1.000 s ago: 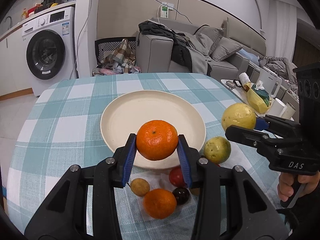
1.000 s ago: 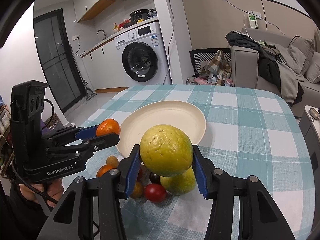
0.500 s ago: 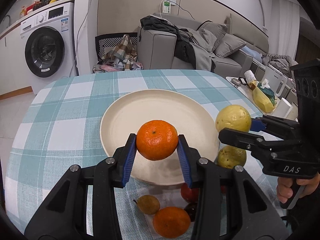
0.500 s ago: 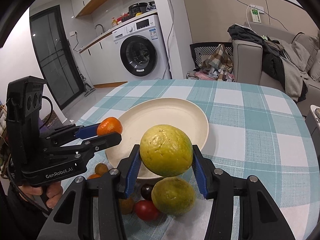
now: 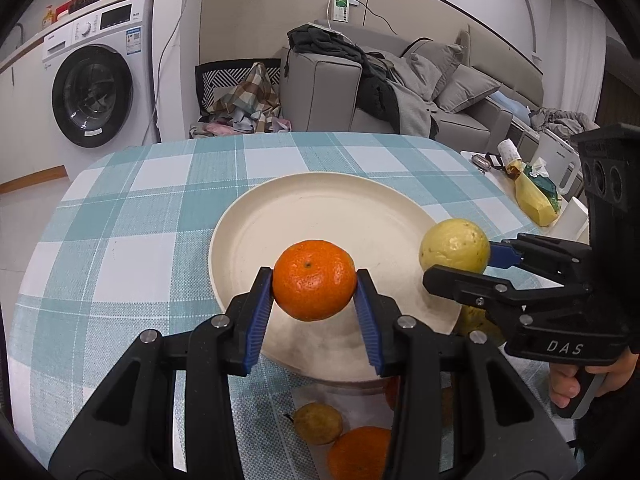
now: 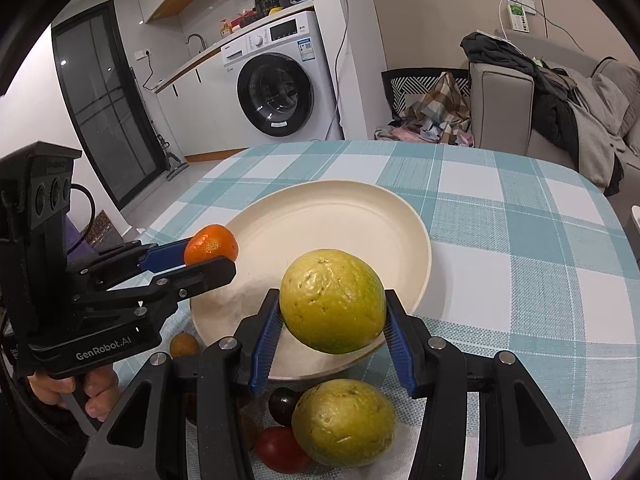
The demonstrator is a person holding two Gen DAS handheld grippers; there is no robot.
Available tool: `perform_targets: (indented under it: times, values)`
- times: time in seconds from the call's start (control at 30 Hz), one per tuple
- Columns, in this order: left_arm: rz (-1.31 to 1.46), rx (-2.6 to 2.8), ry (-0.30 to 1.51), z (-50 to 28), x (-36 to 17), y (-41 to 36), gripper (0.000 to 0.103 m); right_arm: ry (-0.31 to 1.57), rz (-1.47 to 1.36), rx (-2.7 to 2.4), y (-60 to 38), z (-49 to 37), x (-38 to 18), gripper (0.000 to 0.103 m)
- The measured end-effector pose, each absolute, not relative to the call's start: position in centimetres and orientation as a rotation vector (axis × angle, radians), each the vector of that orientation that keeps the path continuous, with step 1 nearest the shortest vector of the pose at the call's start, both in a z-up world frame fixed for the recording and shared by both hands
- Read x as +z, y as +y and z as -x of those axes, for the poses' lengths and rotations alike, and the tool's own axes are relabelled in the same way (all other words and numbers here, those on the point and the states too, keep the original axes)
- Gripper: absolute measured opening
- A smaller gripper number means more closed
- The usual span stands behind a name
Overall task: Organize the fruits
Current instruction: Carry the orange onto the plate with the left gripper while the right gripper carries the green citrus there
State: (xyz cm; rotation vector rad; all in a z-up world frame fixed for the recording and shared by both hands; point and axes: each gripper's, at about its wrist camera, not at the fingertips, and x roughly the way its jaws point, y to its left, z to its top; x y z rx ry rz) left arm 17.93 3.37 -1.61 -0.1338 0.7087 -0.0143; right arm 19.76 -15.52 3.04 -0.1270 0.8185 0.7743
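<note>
My left gripper (image 5: 315, 290) is shut on an orange mandarin (image 5: 314, 280) and holds it above the near part of the cream plate (image 5: 320, 208). My right gripper (image 6: 332, 308) is shut on a yellow-green guava (image 6: 332, 301) above the plate's near right rim (image 6: 424, 248). Each gripper shows in the other view: the right one with the guava (image 5: 454, 245), the left one with the mandarin (image 6: 211, 245). Near the plate's front edge lie a second guava (image 6: 344, 422), a red tomato (image 6: 280, 450), a dark plum (image 6: 282, 404), a second mandarin (image 5: 360, 452) and a small brownish fruit (image 5: 318, 422).
The round table has a teal checked cloth (image 5: 140, 220). A side table with a bottle and a yellow bag (image 5: 528, 196) stands to the right. A washing machine (image 5: 100, 76), a laundry basket (image 5: 240, 96) and a sofa (image 5: 400, 92) stand behind.
Both grippers moved forward with their fruit, from over the loose fruits to over the plate. The loose fruits now lie lower in both views.
</note>
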Motion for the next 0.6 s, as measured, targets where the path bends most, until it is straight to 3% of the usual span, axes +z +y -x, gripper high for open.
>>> perform_targets:
  times: [0.6]
  values:
    - [0.102,-0.007,0.758,-18.2,-3.4,3.0,0.038,0.799,0.203,0.777,-14.9,-18.7,2.0,0.053]
